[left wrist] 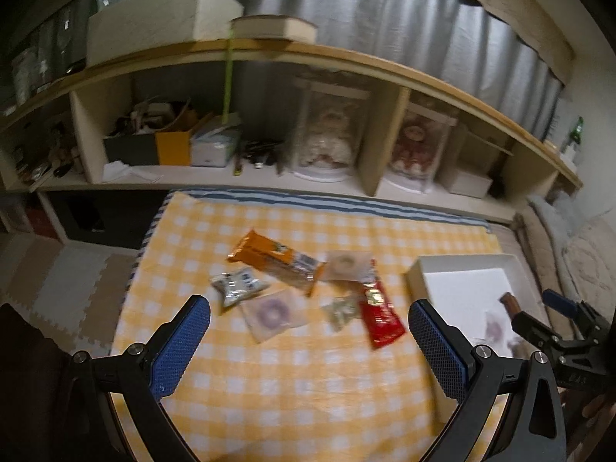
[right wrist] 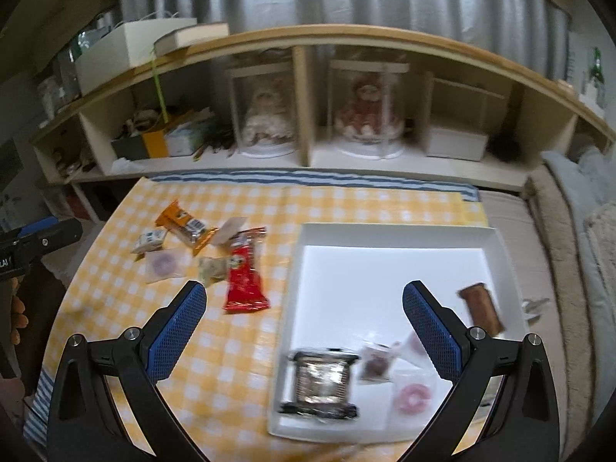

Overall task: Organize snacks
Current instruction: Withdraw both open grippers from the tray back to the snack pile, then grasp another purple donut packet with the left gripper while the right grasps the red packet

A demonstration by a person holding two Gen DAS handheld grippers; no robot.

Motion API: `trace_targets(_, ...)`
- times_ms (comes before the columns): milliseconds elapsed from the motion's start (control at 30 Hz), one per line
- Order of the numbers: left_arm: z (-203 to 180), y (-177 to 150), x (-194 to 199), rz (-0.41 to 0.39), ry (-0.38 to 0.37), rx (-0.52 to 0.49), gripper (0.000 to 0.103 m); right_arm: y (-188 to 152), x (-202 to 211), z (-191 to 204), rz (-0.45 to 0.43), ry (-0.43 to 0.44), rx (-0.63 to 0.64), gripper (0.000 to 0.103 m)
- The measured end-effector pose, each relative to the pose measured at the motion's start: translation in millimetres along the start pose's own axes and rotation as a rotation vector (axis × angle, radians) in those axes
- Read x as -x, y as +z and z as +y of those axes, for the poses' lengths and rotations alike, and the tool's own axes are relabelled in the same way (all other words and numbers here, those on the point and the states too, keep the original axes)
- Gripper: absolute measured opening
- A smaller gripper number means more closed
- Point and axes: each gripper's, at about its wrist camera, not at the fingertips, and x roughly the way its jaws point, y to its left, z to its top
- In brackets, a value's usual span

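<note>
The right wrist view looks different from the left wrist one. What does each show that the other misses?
Only the right wrist view shows the near end of the white tray, holding a silver packet, a pink ring snack and a brown bar.

Only the left wrist view shows the foam floor mats beside the cloth.

Both show the checked cloth, the red packet, the orange bar, the shelf with two dolls, and open, empty tongs: the left tongs and the right tongs.

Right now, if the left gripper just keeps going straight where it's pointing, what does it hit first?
Probably the clear packet with a purple ring, lying nearest between the open left gripper fingers; depth is unclear, so the yellow checked cloth might come first.
</note>
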Motion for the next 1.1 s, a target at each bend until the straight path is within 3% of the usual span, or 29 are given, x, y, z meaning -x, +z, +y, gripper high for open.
trace_targets(300,33.5,3.3,-64.9,0.078,0.042,0.046,0.103,-1.7,-55.9,34.5,0.023,0.099,0.021,0.103)
trace_targets(500,40.2,12.5,-134.1,0.14,0.141,0.011,0.103,1.4,-95.9,40.1,0.076,0.166,0.011,0.103)
trace_targets(567,46.3,12.8,-160.8,0.167,0.165,0.042,0.103,1.6,-105.0,42.2,0.087,0.177,0.025,0.095)
trace_targets(633,52.3,8.8,-181.3,0.179,0.19,0.067,0.103,3.0,-116.8,44.8,0.103,0.172,0.045,0.077)
trace_targets(733,53.1,-0.7,-205.8,0.191,0.226,0.056,0.103,3.8,-130.7,50.4,0.122,0.171,0.063,0.063)
trace_targets(1100,77.3,-5.6,-249.4,0.2,0.308,0.051,0.103,-23.1,-169.4,73.3,0.192,0.132,0.195,0.057)
